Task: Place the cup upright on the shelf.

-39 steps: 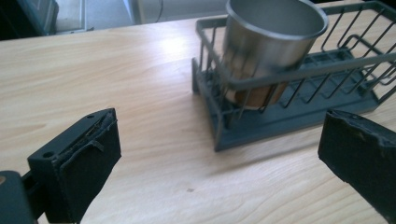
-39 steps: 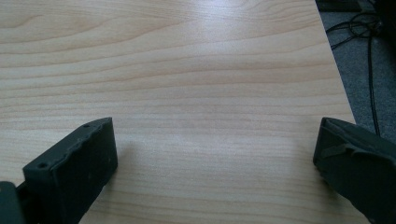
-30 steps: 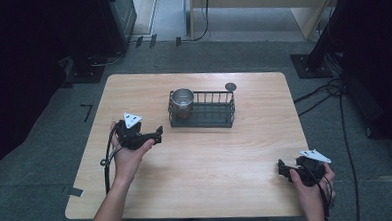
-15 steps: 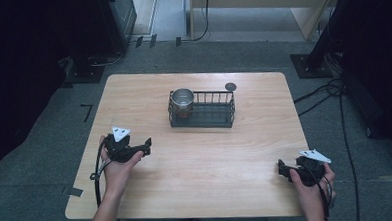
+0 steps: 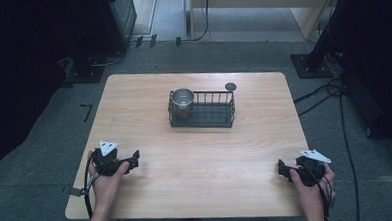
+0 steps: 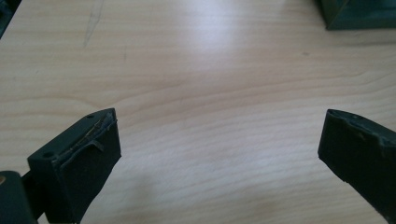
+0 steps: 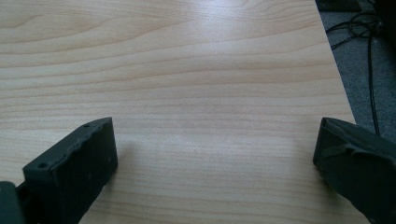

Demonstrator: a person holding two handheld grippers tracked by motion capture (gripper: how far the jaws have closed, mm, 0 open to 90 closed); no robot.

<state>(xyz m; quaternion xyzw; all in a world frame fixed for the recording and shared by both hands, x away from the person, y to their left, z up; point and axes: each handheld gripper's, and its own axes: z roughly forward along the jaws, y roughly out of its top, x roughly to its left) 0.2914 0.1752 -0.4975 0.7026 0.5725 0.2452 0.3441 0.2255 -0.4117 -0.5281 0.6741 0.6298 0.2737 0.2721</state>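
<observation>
I held the left claw (image 5: 134, 157) and right claw (image 5: 281, 168) wide open and empty, low over the near desk (image 5: 206, 155), well apart from the wire basket (image 5: 202, 110) holding a metal cup (image 5: 182, 98).

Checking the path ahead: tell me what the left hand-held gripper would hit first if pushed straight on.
Probably nothing soon: the left hand-held gripper faces bare light wooden table; the dark wire basket sits off to one side.

Bare tabletop (image 5: 201, 155) btwn grippers; wire basket (image 5: 202, 110) blocks far-centre.
</observation>
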